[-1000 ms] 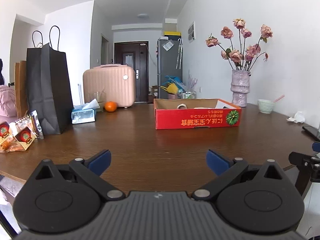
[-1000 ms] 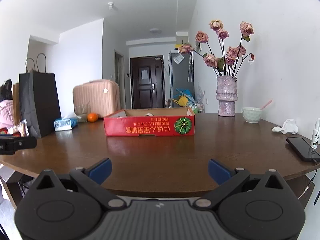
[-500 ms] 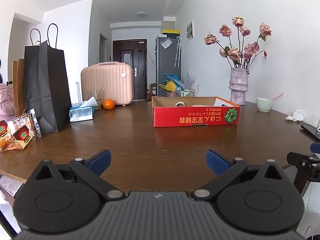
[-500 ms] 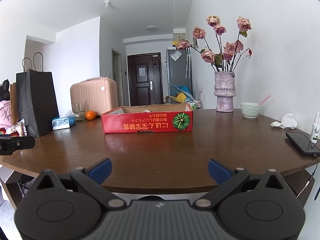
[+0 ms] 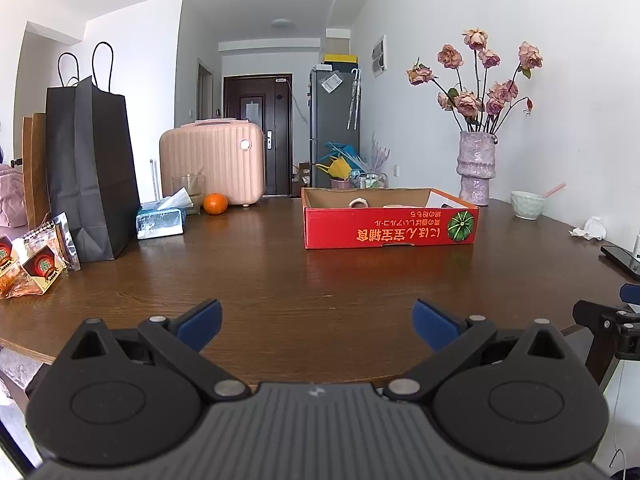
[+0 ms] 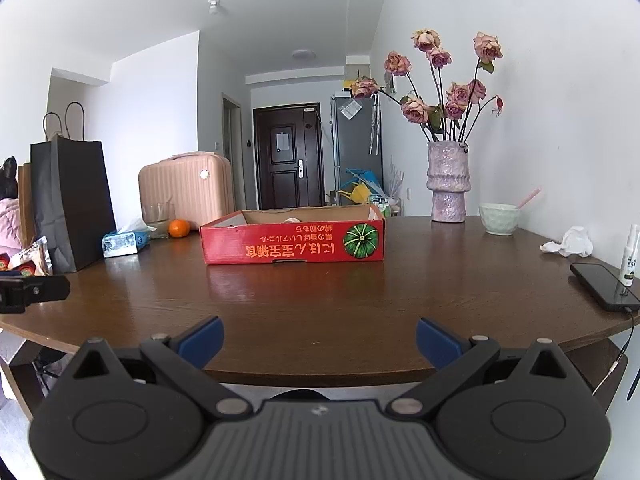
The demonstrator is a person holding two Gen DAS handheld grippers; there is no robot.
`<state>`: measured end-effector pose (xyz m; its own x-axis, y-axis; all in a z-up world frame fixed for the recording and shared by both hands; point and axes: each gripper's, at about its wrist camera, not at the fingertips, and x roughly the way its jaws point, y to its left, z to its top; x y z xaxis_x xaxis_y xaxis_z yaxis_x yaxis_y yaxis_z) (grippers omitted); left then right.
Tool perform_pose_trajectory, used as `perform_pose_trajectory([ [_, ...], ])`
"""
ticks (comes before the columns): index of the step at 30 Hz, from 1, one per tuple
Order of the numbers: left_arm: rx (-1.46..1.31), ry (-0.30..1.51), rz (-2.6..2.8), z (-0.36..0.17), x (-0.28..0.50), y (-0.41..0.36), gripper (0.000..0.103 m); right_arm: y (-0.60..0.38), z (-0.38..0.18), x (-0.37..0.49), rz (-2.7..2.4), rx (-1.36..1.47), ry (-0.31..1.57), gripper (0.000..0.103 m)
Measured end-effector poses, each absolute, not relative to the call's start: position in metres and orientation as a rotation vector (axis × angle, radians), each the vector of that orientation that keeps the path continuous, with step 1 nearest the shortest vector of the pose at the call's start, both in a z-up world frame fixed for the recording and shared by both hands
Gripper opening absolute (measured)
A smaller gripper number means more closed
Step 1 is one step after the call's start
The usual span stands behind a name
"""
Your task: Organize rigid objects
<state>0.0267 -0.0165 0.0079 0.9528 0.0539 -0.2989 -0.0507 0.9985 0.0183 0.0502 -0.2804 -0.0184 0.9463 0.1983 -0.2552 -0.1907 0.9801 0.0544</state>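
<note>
A red cardboard tray box [image 5: 390, 227] stands on the brown table [image 5: 280, 280], also in the right wrist view [image 6: 294, 242]. Small items lie inside it, among them a tape-like ring [image 5: 359, 203]; most of the contents are hidden by the wall. My left gripper [image 5: 316, 326] is open and empty over the table's near edge. My right gripper [image 6: 318, 342] is open and empty at the table's near edge, well short of the box.
At left: black paper bag [image 5: 90, 168], snack packets [image 5: 36, 264], tissue pack [image 5: 160, 222], orange [image 5: 215, 203], glass [image 5: 188, 188], pink suitcase [image 5: 212, 162]. At right: vase of roses [image 6: 448, 180], bowl with spoon [image 6: 500, 218], crumpled tissue [image 6: 570, 242], phone [image 6: 604, 286], spray bottle [image 6: 631, 254].
Both grippers have drifted slightly, shifting the views a little; jaws stay open. Nothing on the table has moved.
</note>
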Motion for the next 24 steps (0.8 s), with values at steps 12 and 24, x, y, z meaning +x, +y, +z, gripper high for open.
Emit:
perform_pose_trajectory([
  [12, 0.021, 0.307, 0.046, 0.008, 0.0269, -0.0178, 0.103, -0.2802, -0.0176, 0.0497, 0.209, 0.026, 0.25, 0.103],
  [24, 0.02, 0.301, 0.054, 0.01, 0.0261, -0.0165, 0.103, -0.2832, -0.0173, 0.0515, 0.199, 0.045, 0.255, 0.103],
])
